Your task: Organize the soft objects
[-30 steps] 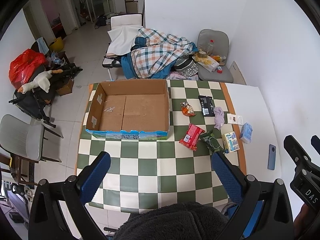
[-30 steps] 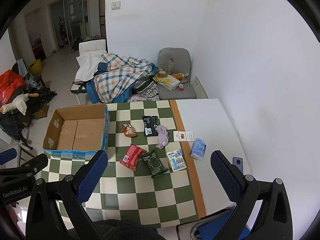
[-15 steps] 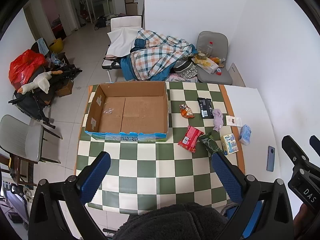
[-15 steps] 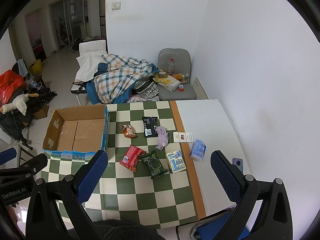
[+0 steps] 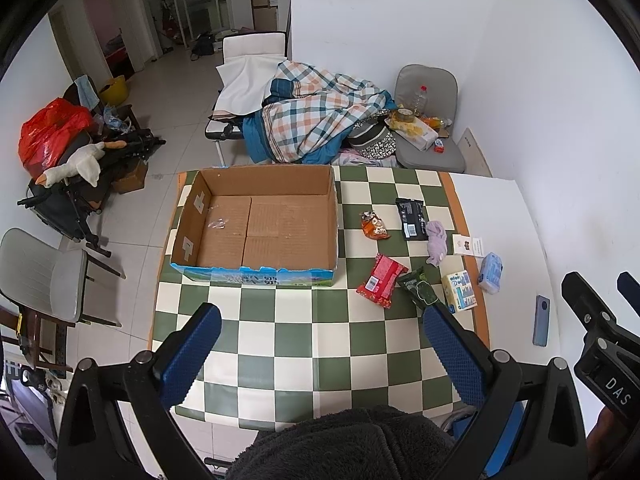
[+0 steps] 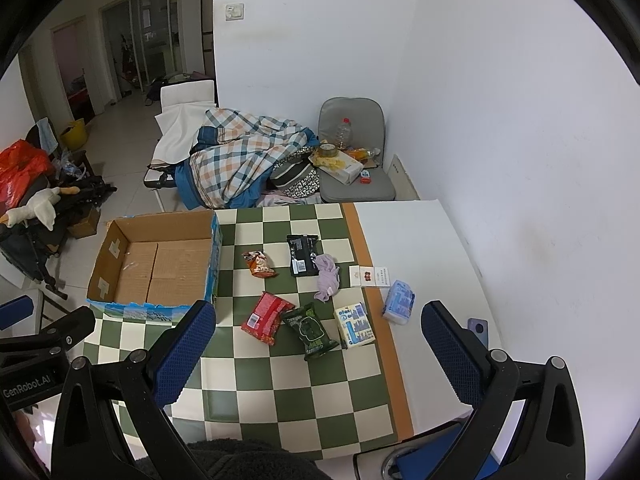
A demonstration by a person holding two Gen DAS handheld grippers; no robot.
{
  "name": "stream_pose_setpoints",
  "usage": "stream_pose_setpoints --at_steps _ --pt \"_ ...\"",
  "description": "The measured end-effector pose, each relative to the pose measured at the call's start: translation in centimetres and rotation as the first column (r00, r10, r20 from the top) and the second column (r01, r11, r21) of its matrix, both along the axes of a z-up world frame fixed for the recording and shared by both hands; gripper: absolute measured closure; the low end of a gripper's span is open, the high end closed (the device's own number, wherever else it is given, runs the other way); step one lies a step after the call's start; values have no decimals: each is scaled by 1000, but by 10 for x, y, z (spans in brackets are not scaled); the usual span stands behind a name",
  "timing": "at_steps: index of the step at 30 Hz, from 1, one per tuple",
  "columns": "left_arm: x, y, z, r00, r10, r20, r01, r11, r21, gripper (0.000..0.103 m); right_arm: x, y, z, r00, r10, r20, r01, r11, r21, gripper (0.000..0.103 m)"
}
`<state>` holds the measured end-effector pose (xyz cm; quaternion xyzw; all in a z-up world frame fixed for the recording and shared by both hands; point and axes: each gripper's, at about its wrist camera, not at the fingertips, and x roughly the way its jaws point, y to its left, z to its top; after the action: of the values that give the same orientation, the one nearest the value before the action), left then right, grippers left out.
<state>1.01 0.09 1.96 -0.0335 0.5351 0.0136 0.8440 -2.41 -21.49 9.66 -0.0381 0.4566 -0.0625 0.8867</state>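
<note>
Left claw (image 5: 320, 344): I hold it high above the near edge of the table (image 5: 280, 344), aimed down and forward; fingers spread wide, nothing between them.
Right claw (image 6: 320, 344): same raised pose, over the near right part of the table; fingers spread wide, nothing between them.
Cardboard box (image 5: 256, 224): open top, on the left half of the checkered cloth, long axis running left to right.
Red packet (image 6: 266, 318): flat on the cloth right of the box, long axis tilted, barcode end toward me.
Green packet (image 6: 310, 330): touching the red packet's right edge, long axis slanting away to the left.
Orange packet (image 6: 259, 264): farther back, apart from the others.
Black packet (image 6: 302, 254): long axis pointing away from me.
Purple cloth (image 6: 328, 276): crumpled, just beside the black packet.
Tissue box (image 6: 354, 324): right of the green packet.
Blue tissue pack (image 6: 398, 302): on the white surface, near the orange border.
</note>
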Motion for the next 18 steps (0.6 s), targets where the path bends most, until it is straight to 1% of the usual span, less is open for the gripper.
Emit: stream_pose_setpoints --at_steps 16,18 --pt "-1 0 0 1000 1 2 -1 1000 -2 0 6 -1 -1 1000 0 -2 0 1000 0 0" --pt "5 -2 4 1000 -2 -4 2 1000 -2 0 6 0 0 1000 -1 -3 1 1000 2 0"
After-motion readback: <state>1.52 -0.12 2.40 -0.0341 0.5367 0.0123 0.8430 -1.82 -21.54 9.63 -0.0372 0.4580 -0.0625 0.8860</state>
